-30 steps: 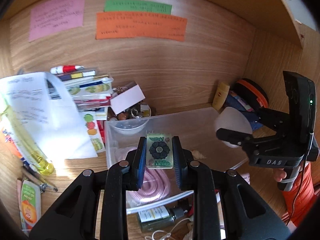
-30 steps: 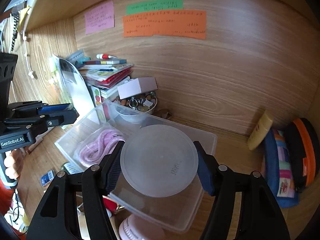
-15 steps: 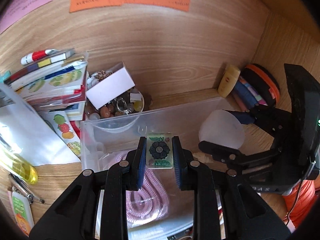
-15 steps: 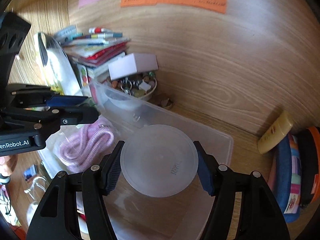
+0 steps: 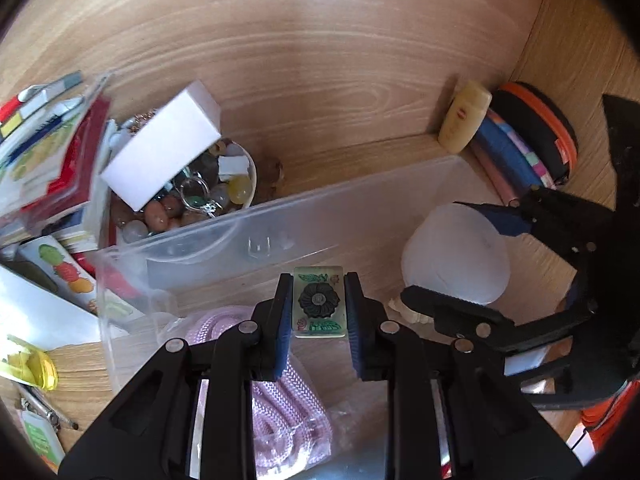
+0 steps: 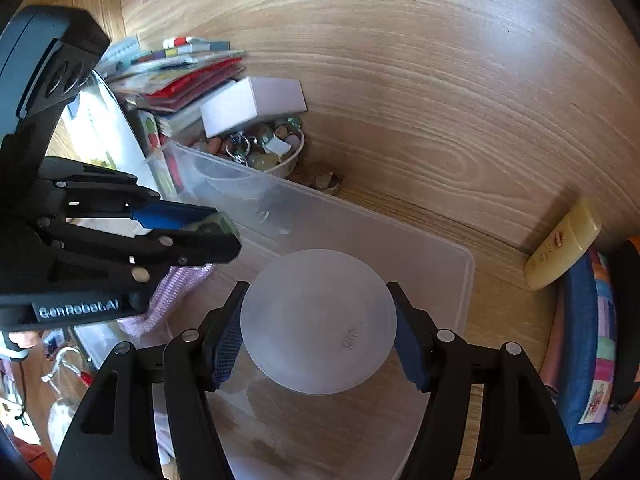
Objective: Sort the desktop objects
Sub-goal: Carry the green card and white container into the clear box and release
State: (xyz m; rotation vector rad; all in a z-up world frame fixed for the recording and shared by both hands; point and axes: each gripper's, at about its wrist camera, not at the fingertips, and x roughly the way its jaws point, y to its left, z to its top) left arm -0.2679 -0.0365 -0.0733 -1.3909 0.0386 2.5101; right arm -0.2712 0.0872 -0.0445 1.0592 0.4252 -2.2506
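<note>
Left gripper [image 5: 319,306]: jaws closed narrow on a small rectangular clear tile with a black flower motif [image 5: 319,301], long axis upright between the pads, held above the near-left part of the clear plastic storage bin [image 5: 280,216].

Right gripper [image 6: 318,322]: jaws spread wide, clamping a round frosted translucent plastic lid [image 6: 319,321] over the bin's right half. Both items are directly above the bin; release likely needs only a short descent.

Bin contents: a coiled pink braided rope [image 5: 280,396] at the left end.

Behind the bin's far-left corner on the counter: a white bowl of stones and keyrings [image 5: 200,196], a white cardboard box [image 5: 162,158] resting across it.
</note>
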